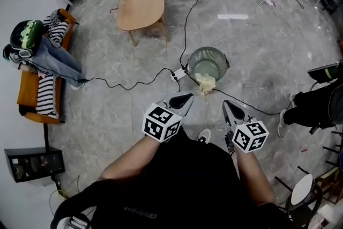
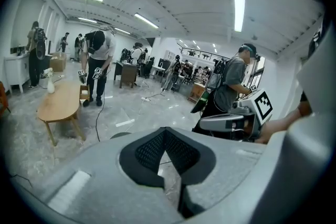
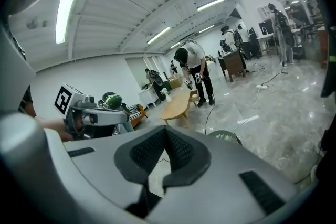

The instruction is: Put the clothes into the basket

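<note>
A round grey mesh basket [image 1: 208, 64] stands on the marble floor ahead of me. A pale yellow cloth [image 1: 206, 83] lies in it and hangs over its near rim. My left gripper [image 1: 182, 100] and right gripper [image 1: 234, 111] are held side by side just short of the basket, both shut with nothing between the jaws. In the left gripper view the left gripper [image 2: 166, 134] has its pads meeting, and the basket's rim [image 2: 121, 135] peeks above them. In the right gripper view the right gripper [image 3: 164, 131] is likewise shut, with the basket [image 3: 227, 137] to its right.
A black cable and a power strip [image 1: 178, 74] lie left of the basket. A wooden table [image 1: 140, 0] stands beyond it. An orange sofa [image 1: 27, 91] at the left holds striped clothes [image 1: 47, 95] and a lying figure in jeans. People stand at the back and right [image 1: 319, 107].
</note>
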Demonstrator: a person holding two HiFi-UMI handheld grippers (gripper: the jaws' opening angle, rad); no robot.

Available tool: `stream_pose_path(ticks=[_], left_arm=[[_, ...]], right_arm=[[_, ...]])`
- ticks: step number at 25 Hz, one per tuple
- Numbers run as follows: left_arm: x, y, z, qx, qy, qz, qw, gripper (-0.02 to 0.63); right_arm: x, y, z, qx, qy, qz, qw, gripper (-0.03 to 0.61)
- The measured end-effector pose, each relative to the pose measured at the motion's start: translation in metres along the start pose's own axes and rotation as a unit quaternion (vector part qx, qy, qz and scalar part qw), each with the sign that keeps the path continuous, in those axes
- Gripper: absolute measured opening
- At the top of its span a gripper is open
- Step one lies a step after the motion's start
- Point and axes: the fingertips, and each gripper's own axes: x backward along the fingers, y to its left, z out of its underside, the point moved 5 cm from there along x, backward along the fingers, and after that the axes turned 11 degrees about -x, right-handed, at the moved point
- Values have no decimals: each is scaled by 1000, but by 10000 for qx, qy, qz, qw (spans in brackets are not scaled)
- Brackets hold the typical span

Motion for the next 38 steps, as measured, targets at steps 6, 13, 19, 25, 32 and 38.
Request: stream_pose_path(ticks=[6, 13, 19, 25, 32, 38], left_arm=[[10, -9, 17, -36, 251, 57, 9997, 0], [13, 6, 12, -281, 292, 245, 9989, 0], [20, 26, 12, -430, 319, 371, 9979, 0], [21, 35, 10, -549, 288, 475, 9969, 0], [17, 33, 9, -627, 293, 648, 9955, 0], [22, 38, 7, -629, 241, 629, 9957, 0]], right_arm=[[7, 2, 9, -129, -21, 63, 9999, 14], [-3, 14, 17, -158, -59, 242, 9996, 14], [-19, 28, 17, -172, -160, 373, 9990, 14], [-22, 37, 13, -171, -285, 474, 9983, 14], [-25, 38, 13, -97, -283, 561, 9980, 14], [-27, 40, 16, -72, -223, 580, 9980, 14]])
